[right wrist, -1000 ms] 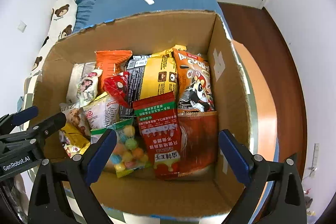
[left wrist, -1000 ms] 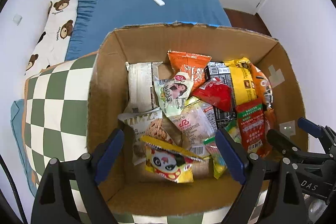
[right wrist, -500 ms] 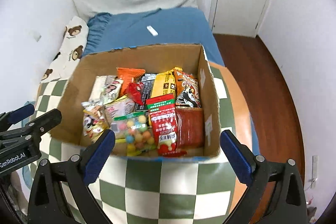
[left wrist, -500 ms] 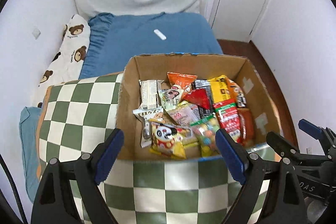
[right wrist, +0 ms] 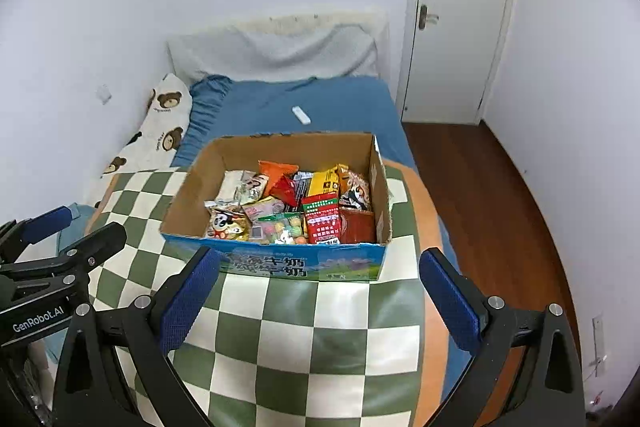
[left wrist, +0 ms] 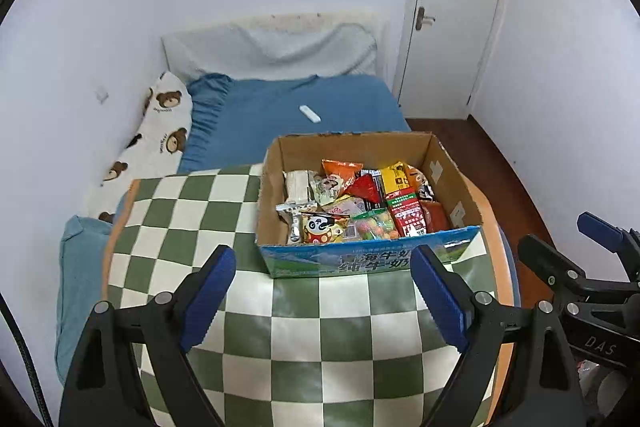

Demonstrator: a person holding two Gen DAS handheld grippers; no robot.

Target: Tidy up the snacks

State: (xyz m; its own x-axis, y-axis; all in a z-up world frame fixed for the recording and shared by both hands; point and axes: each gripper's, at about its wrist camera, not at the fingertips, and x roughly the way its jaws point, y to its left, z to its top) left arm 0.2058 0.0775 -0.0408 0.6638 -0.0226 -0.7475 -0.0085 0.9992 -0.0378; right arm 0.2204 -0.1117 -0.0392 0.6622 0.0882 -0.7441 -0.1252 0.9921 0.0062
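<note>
A cardboard box [left wrist: 348,261] with a blue printed front stands on the green-and-white checkered table [left wrist: 280,339]. It also shows in the right wrist view [right wrist: 280,263]. It holds several snack packets, among them a panda packet [left wrist: 320,227], a red packet [left wrist: 408,217] and an orange packet [right wrist: 276,171]. My left gripper [left wrist: 322,291] is open and empty, in front of the box and well back from it. My right gripper [right wrist: 318,295] is open and empty, also in front of the box.
A bed with a blue sheet [left wrist: 288,119] lies behind the table, with a small white remote [left wrist: 310,113] on it and a bear-print pillow [left wrist: 160,131] at the left. A white door [right wrist: 456,19] and wooden floor [right wrist: 480,195] are at the right.
Both grippers have pulled back and up from directly over the box. The box now looks smaller and the whole room shows. Both stay open and empty.
</note>
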